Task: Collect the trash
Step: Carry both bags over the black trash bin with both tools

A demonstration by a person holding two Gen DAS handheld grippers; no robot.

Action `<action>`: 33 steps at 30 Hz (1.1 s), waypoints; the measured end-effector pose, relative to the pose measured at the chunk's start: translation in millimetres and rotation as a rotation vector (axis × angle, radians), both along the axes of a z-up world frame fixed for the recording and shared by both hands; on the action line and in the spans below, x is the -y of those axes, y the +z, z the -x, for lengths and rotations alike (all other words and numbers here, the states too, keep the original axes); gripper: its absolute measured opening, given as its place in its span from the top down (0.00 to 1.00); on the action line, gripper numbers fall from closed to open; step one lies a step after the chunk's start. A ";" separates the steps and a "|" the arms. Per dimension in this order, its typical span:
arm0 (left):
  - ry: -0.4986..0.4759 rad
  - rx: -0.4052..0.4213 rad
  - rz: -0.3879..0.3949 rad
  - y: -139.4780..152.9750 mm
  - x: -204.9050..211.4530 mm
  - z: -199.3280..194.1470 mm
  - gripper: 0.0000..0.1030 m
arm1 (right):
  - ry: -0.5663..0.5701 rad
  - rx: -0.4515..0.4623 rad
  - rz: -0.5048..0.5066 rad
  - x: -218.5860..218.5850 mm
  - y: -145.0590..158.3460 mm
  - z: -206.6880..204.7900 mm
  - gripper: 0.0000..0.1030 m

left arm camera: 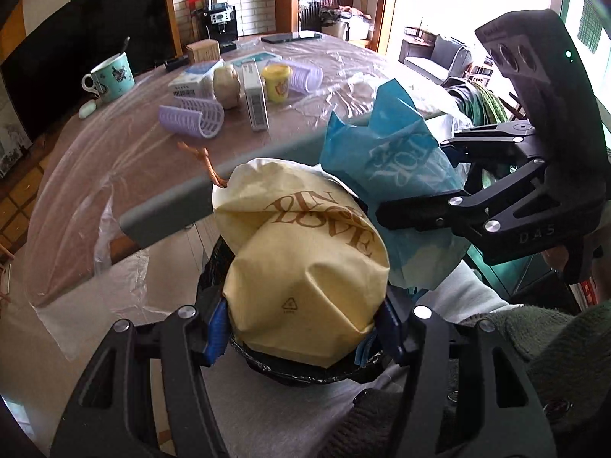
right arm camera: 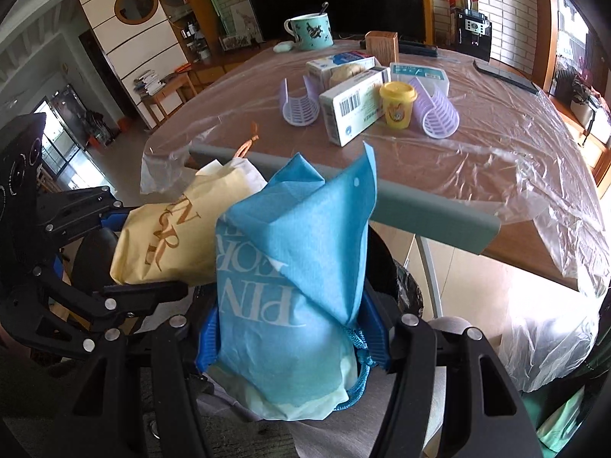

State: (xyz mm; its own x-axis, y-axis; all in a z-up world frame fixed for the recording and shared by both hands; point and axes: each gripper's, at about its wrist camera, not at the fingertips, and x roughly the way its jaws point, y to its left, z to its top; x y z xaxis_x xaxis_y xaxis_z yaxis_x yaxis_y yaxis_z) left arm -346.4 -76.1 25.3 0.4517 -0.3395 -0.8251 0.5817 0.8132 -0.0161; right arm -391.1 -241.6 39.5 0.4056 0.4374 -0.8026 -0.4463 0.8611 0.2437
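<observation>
My left gripper [left arm camera: 301,337] is shut on a crumpled yellow paper bag [left arm camera: 305,267] with brown lettering, held over a bin lined with a black bag [left arm camera: 305,372]. My right gripper [right arm camera: 292,343] is shut on a blue fabric bag [right arm camera: 294,267] with white lettering, right beside the yellow bag [right arm camera: 168,236]. In the left wrist view the right gripper [left arm camera: 416,210] and its blue bag [left arm camera: 385,160] are at the right. In the right wrist view the left gripper [right arm camera: 126,252] is at the left. Both bags hang just off the near table edge.
The table [right arm camera: 439,160] is covered in clear plastic film. On it stand two lilac plastic pieces [right arm camera: 301,103], white boxes [right arm camera: 355,107], a yellow tub [right arm camera: 397,105], a teal mug [right arm camera: 309,30] and a phone [right arm camera: 508,74]. A grey chair back [right arm camera: 427,206] lies along the near edge.
</observation>
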 end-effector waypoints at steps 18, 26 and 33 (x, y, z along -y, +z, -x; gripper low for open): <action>0.000 -0.084 -0.037 -40.9 9.1 -15.2 0.40 | -0.042 -0.067 0.033 -4.6 -36.3 -14.9 0.42; -0.002 -0.110 -0.060 -57.6 12.1 -23.5 0.40 | -0.069 -0.091 0.055 -1.8 -53.4 -21.9 0.42; 0.002 -0.127 -0.077 -68.3 14.6 -31.0 0.40 | -0.087 -0.116 0.061 0.5 -67.7 -28.8 0.42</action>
